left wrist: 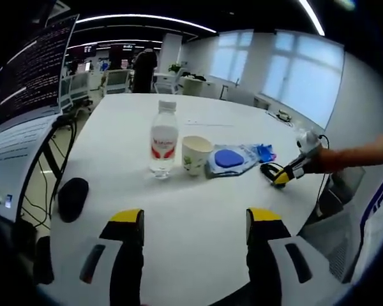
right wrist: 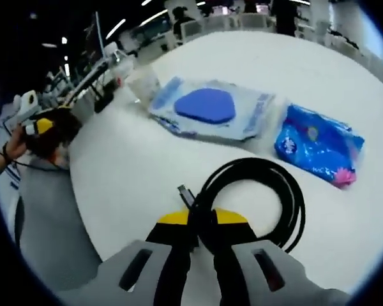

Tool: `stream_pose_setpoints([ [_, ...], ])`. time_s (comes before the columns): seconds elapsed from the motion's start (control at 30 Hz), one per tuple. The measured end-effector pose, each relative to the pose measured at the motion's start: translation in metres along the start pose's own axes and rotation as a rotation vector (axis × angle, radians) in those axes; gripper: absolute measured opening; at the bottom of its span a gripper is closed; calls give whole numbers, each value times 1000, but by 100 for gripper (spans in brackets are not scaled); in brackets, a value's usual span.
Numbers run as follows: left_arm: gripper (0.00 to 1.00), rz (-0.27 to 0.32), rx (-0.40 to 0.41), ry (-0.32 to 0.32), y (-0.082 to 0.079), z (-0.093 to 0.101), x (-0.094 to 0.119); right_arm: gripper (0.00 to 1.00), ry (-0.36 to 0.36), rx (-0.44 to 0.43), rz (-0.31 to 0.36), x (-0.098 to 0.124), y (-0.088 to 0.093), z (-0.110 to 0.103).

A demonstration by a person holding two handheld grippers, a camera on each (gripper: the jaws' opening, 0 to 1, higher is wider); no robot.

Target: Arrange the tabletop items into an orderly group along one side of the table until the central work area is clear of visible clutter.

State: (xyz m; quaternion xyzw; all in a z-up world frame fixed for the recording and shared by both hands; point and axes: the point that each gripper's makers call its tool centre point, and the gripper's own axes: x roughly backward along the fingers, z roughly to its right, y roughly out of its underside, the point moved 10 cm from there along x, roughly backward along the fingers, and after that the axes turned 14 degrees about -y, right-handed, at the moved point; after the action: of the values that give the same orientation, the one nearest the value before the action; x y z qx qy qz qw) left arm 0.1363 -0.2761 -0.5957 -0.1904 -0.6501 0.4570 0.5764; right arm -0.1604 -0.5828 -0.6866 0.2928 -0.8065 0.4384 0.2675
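Right tool (right wrist: 201,220) around black cable (right wrist: 277,185)

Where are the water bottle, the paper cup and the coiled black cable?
water bottle (left wrist: 163,141): left gripper view, red label.
paper cup (left wrist: 196,155): left gripper view, side wall.
black cable (right wrist: 287,182): right gripper view, right side of the coil.

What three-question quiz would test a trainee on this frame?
1. True or false: the right gripper is shut on the black cable.
2. Which stands closest to the water bottle? A) paper cup B) black mouse C) blue packet
3. Fill in: the left gripper is ____.

Key: 1 true; 2 A; 3 open, with nothing between its jaws.
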Motion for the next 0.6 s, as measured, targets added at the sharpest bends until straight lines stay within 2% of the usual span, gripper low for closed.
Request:
stream_pose_setpoints([
  [0.17, 65, -2, 2, -3, 0, -3, 0, 11, -5, -26, 22, -2, 1, 1],
  [0.33, 65, -8, 0, -3, 0, -3, -1, 14, -6, 35, 1, 1, -1, -1],
  [0.43, 65, 0, 3, -3, -3, -2, 0, 19, 5, 61, 26, 10, 0, -4],
  [0.53, 65, 7, 6, -3, -6, -1, -1, 19, 30, 72, 64, 21, 3, -3],
  [0.6, 65, 9, 4, -2, -7, 0, -3, 18, 75, 67, 74, 30, 8, 1],
])
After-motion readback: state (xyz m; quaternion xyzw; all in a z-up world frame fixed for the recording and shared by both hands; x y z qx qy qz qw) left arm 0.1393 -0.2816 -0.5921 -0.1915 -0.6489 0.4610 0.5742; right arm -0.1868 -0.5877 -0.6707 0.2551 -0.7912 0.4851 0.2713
